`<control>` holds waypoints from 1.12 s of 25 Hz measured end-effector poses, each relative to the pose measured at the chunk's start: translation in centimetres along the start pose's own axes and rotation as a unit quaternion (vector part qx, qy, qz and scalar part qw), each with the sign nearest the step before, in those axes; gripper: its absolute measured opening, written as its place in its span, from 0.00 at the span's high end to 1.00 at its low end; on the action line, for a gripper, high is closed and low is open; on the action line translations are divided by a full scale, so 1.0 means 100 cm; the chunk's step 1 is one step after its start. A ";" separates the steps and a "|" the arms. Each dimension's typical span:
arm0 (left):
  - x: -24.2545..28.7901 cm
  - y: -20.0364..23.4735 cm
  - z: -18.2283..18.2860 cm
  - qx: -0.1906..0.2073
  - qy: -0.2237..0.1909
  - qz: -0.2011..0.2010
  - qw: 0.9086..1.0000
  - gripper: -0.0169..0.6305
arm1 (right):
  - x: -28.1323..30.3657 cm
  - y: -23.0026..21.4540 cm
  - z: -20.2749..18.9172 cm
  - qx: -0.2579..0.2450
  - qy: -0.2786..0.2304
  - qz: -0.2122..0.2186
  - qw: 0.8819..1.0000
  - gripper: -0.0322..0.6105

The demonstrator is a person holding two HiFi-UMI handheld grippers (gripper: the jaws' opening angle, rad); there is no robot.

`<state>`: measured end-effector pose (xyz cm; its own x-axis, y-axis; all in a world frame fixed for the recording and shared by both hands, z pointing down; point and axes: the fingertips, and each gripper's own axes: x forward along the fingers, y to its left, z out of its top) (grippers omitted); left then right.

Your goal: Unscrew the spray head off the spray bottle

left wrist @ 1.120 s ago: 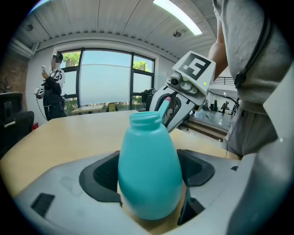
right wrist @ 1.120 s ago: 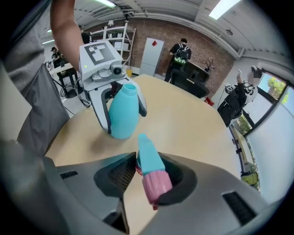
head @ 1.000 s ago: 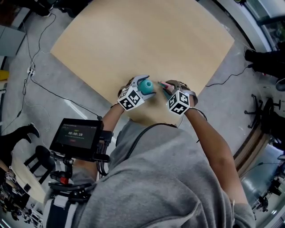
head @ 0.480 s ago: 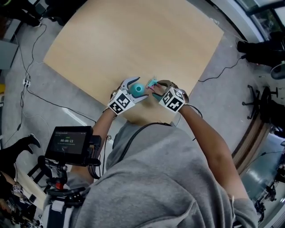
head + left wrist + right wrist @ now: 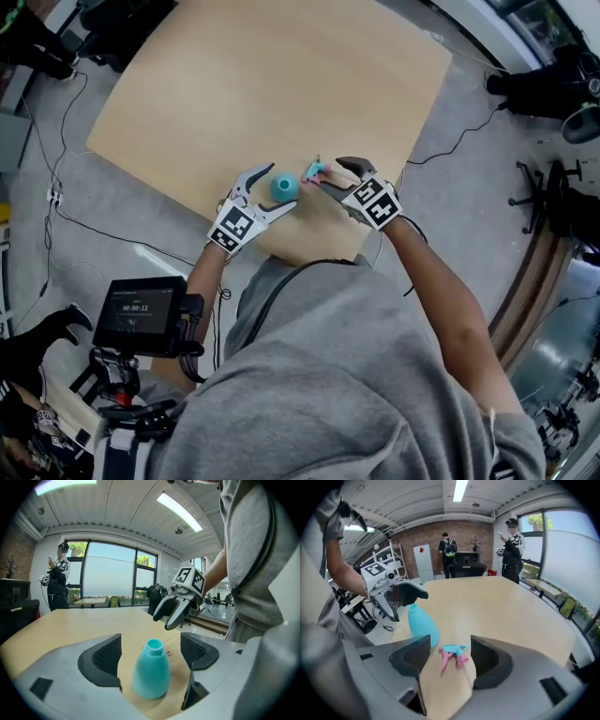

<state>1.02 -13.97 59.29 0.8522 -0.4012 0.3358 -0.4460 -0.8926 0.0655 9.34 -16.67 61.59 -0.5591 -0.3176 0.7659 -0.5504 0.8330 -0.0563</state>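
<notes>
A teal spray bottle (image 5: 284,187) stands upright on the wooden table (image 5: 281,84) near its front edge, its neck bare (image 5: 154,645). My left gripper (image 5: 265,192) is open around the bottle (image 5: 151,679), with a gap on each side between pads and bottle. The teal and pink spray head (image 5: 314,171) lies on the table just right of the bottle. My right gripper (image 5: 326,176) is over it, jaws opening, and the spray head (image 5: 454,653) rests loose between its pads. In the right gripper view the bottle (image 5: 423,625) stands to the left of that gripper (image 5: 450,657).
The table's front edge (image 5: 309,248) runs close under both grippers. A small screen on a stand (image 5: 141,314) sits at the lower left. Cables (image 5: 94,230) trail over the floor. People (image 5: 449,550) stand far off by the brick wall.
The spray head has come away from the bottle to the right and now lies on the table. The right jaws have spread off it. The left jaws have let go of the bottle.
</notes>
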 end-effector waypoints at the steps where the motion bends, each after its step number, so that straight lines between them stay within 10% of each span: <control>1: -0.005 0.004 0.009 0.002 -0.009 0.007 1.000 0.39 | -0.008 -0.006 0.009 0.015 -0.017 -0.009 1.000 0.56; 8: -0.053 0.051 0.079 0.019 -0.082 0.086 0.993 0.39 | -0.067 -0.038 0.071 0.059 -0.118 -0.047 0.990 0.59; 10: -0.067 0.066 0.107 0.024 -0.120 0.111 0.986 0.39 | -0.082 -0.047 0.088 0.068 -0.139 -0.050 0.987 0.84; 13: -0.089 0.075 0.139 0.026 -0.157 0.145 0.977 0.40 | -0.107 -0.050 0.110 0.099 -0.180 -0.047 0.977 0.94; 17: -0.130 0.012 0.171 0.027 -0.160 0.192 0.968 0.73 | -0.182 -0.008 0.116 0.086 -0.248 -0.036 0.964 0.94; 20: -0.148 -0.037 0.195 -0.019 -0.187 0.221 0.957 0.96 | -0.232 0.022 0.108 0.055 -0.279 -0.020 0.959 0.94; 28: -0.123 -0.015 0.204 -0.124 -0.225 0.221 0.941 0.97 | -0.249 0.002 0.127 0.009 -0.280 -0.014 0.960 0.94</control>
<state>-3.26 -11.92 35.87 0.5728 -0.8184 -0.0458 -0.7872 -0.5648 0.2478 15.31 -14.36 34.40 -0.7863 -0.5384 0.3032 -0.5785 0.8139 -0.0549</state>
